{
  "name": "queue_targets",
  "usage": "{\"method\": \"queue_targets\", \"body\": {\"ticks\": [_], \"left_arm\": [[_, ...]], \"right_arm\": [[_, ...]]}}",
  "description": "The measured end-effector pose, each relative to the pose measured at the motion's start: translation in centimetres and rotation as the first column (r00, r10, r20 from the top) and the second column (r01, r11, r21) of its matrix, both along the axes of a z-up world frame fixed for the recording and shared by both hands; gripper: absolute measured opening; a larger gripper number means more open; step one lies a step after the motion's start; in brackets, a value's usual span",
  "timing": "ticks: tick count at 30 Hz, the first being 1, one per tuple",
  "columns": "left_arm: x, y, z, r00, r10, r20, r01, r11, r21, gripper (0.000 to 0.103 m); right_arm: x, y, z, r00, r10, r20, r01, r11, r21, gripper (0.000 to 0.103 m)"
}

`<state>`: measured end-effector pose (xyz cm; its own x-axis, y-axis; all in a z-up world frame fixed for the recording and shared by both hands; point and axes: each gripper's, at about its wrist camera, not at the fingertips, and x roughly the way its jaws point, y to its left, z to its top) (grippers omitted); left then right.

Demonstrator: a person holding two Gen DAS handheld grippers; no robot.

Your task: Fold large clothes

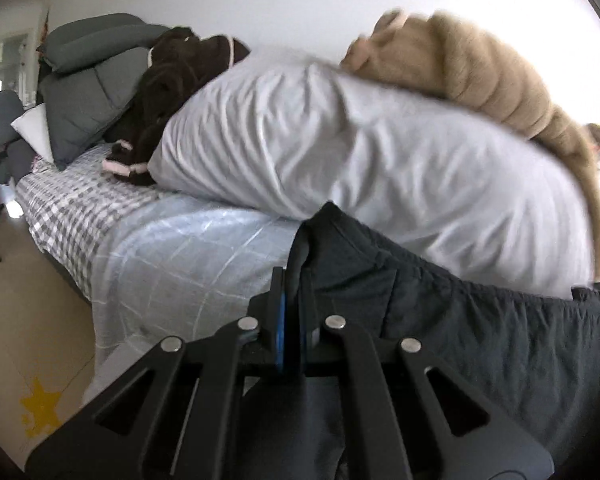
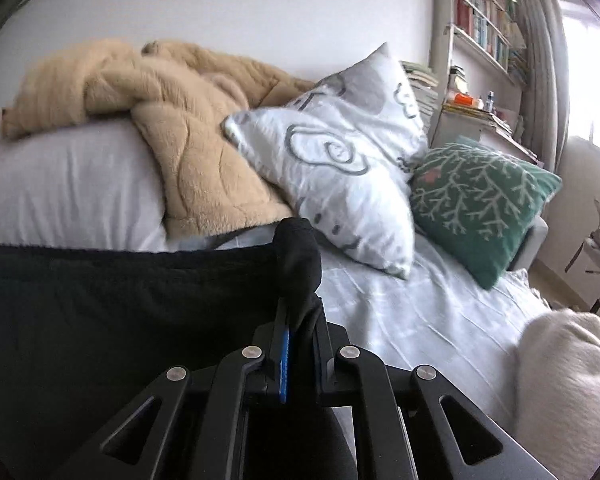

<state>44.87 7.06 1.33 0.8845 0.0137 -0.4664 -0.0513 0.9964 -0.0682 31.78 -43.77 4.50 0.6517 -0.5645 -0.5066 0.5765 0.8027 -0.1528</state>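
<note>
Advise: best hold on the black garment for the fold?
Take the black garment by its top edge, one corner per gripper, from the near bedside. Left gripper and right gripper are clamped there now; the hem stretches straight between them, cloth hanging free below.

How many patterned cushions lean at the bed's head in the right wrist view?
2. A white cushion with grey swirls leans against the tan blanket; a green cushion with a pale branch pattern sits to its right. Others may be hidden behind them.
</note>
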Motion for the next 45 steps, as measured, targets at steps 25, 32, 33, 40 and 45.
{"method": "queue_targets", "body": {"ticks": [25,32,33,40,45], "left_arm": [[-4.6,-12.7,-2.4,0.937,-0.319,-0.143,0.332,0.940,0.077,0.087],[0.3,-9.4,-6.8,0.933,-0.281,-0.226,0.322,0.932,0.168,0.098],[1.1,-7.8,-7.1,0.940,-0.250,-0.233,0.294,0.939,0.179,0.098],[2.6,1.1,-6.5,0.940,-0.062,-0.335,0.080,0.996,0.041,0.096],[-5.0,-3.5,-3.0,0.924,-0.245,-0.295,0.251,0.968,-0.017,0.096]], "right_arm": [[4.2,15.7,-5.2,0.916,0.376,-0.141,-0.373,0.927,0.048,0.078],[4.5,9.6,-8.4,0.911,0.363,-0.197,-0.353,0.932,0.086,0.100],[4.3,7.9,-8.8,0.922,0.317,-0.223,-0.308,0.948,0.077,0.100],[-2.1,-5.1,-8.2,0.985,-0.057,-0.162,0.107,0.941,0.322,0.090],[-4.3,3.9,-5.0,0.978,0.137,-0.156,-0.106,0.975,0.194,0.090]]}}
